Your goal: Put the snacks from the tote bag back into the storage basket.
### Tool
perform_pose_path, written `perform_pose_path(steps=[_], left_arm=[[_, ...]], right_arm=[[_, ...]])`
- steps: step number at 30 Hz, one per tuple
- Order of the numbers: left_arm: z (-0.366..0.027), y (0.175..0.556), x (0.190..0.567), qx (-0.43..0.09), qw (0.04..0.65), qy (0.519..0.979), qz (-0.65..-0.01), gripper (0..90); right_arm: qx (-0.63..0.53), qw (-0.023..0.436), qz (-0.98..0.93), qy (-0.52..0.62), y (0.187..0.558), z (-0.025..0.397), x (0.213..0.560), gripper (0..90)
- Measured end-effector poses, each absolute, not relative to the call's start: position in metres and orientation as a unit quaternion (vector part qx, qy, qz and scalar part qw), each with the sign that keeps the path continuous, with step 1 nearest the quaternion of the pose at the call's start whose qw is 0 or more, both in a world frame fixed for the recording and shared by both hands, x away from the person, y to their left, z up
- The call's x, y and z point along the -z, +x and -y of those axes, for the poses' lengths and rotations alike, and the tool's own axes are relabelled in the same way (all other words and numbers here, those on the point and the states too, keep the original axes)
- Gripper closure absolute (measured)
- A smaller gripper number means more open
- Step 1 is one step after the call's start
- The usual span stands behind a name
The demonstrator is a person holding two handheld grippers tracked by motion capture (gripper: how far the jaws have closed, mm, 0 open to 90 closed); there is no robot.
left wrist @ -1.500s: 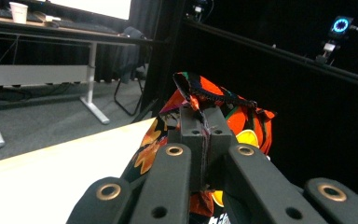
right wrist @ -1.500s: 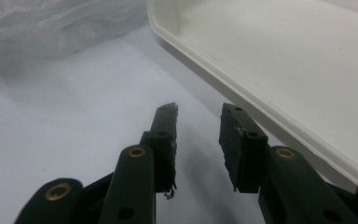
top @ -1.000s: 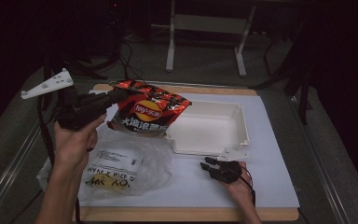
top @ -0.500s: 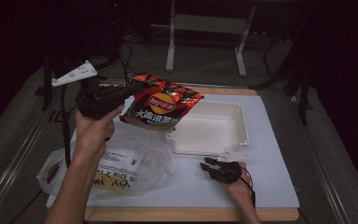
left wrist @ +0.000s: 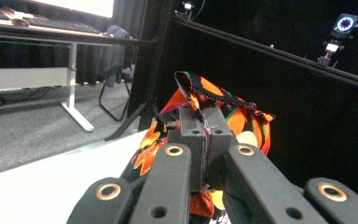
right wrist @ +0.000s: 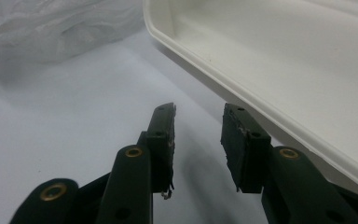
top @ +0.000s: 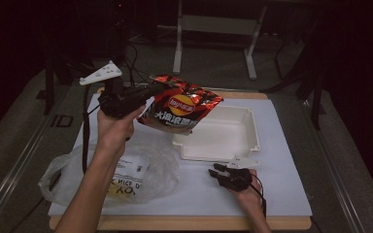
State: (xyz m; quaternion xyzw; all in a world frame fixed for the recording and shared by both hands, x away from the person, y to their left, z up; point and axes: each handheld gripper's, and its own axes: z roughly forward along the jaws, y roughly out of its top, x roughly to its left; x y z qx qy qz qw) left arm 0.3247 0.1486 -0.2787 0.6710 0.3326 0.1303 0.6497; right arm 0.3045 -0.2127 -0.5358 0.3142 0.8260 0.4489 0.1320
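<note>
Jaws of the left gripper are clamped on the crimped top edge of the chip bag, which hangs in the air just beyond them, over the near-left corner of the white tray. Below and behind sits a crumpled plastic bag on the table. The right gripper rests low with its jaws apart, empty, beside the tray's rim. With so thin a pinch on slick foil, the bag could probably slip or swing and miss the tray.
</note>
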Motion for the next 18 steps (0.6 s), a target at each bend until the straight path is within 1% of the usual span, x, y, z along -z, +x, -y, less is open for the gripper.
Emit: perform_pose_path(steps=[18], left_arm=[[-0.118, 0.352, 0.288, -0.120, 0.655, 0.667, -0.335, 90.0]], right_arm=[[-0.446, 0.139, -0.829, 0.306, 0.303, 0.211, 0.536, 63.8]])
